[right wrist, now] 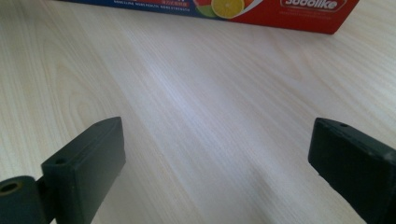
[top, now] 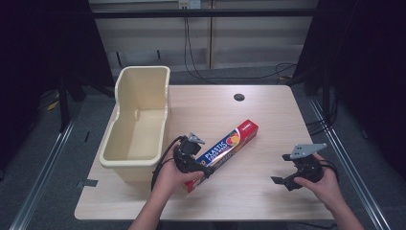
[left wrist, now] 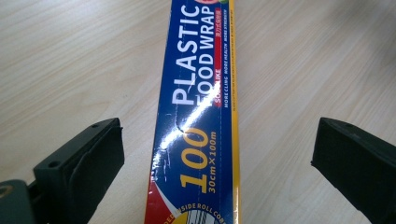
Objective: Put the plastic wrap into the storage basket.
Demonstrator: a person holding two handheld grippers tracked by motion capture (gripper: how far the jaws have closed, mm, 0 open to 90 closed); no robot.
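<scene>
A long blue and red box of plastic food wrap (top: 230,142) lies slantwise on the wooden table (top: 268,115). My left gripper (top: 200,168) is over its near end, open. In the left gripper view the box (left wrist: 198,112) runs up between the two spread jaws, and neither jaw touches it. My right gripper (top: 282,182) sits low near the table's front right, open with nothing between its jaws. In the right gripper view the box's red end (right wrist: 299,11) lies across the top edge, farther off over bare wood.
A tall cream plastic bin (top: 139,120) stands at the table's left side, open at the top with nothing inside. A small round hole (top: 239,97) marks the far part of the table. Black cables lie on the floor beyond.
</scene>
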